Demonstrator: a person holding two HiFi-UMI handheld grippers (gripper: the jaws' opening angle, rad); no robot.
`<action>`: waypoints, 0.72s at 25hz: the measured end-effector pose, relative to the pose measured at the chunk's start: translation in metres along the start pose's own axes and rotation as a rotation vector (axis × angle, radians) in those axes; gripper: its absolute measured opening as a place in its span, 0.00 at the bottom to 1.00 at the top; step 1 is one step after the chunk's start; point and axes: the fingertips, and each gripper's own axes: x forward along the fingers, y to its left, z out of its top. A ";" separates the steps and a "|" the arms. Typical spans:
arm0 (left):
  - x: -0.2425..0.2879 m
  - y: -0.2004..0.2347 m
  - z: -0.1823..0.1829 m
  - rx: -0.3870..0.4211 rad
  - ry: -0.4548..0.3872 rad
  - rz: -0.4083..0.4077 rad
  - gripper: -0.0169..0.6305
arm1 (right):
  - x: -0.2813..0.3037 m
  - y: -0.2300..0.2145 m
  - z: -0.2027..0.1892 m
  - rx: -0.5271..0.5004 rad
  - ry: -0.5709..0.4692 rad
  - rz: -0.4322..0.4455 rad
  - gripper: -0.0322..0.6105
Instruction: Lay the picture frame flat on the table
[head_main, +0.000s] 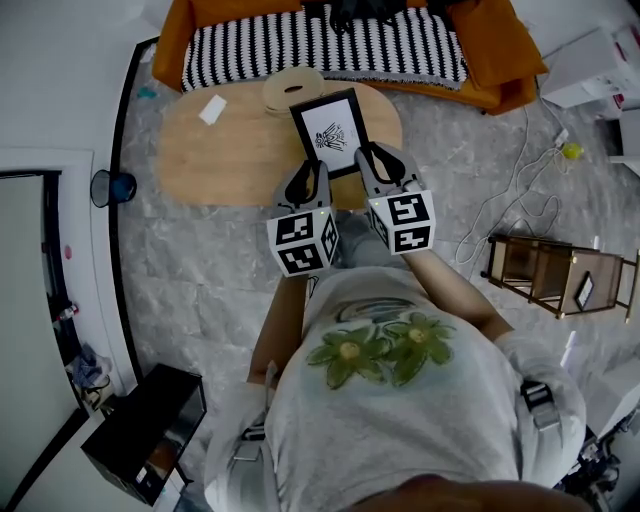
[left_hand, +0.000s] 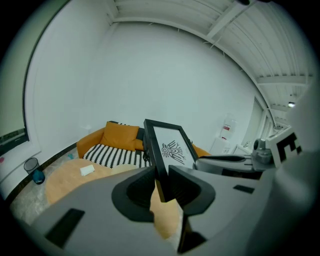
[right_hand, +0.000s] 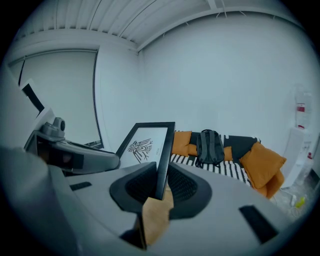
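The black picture frame (head_main: 331, 132) with a white print of a black figure is held up above the near edge of the oval wooden table (head_main: 220, 150), tilted back. My left gripper (head_main: 310, 186) is shut on the frame's lower left edge (left_hand: 161, 162). My right gripper (head_main: 374, 166) is shut on its lower right edge (right_hand: 163, 160). In both gripper views the frame (left_hand: 170, 145) stands between the jaws, its picture side toward the other gripper. Each gripper shows in the other's view: right gripper (left_hand: 235, 162), left gripper (right_hand: 75, 155).
On the table lie a round wooden disc (head_main: 292, 88) and a small white card (head_main: 213, 109). Behind it stands an orange sofa (head_main: 500, 60) with a striped cover (head_main: 320, 45) and a black backpack (right_hand: 209, 147). A wooden side rack (head_main: 555, 275) stands right, a black box (head_main: 145, 430) lower left.
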 end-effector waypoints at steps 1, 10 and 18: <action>0.001 0.000 -0.001 0.001 0.005 0.000 0.18 | 0.001 -0.001 -0.001 0.001 0.004 0.000 0.17; 0.009 0.006 -0.017 -0.005 0.039 0.008 0.18 | 0.010 -0.001 -0.019 0.013 0.042 0.003 0.17; 0.018 0.018 -0.031 -0.013 0.083 0.010 0.18 | 0.023 0.003 -0.035 0.018 0.086 0.015 0.17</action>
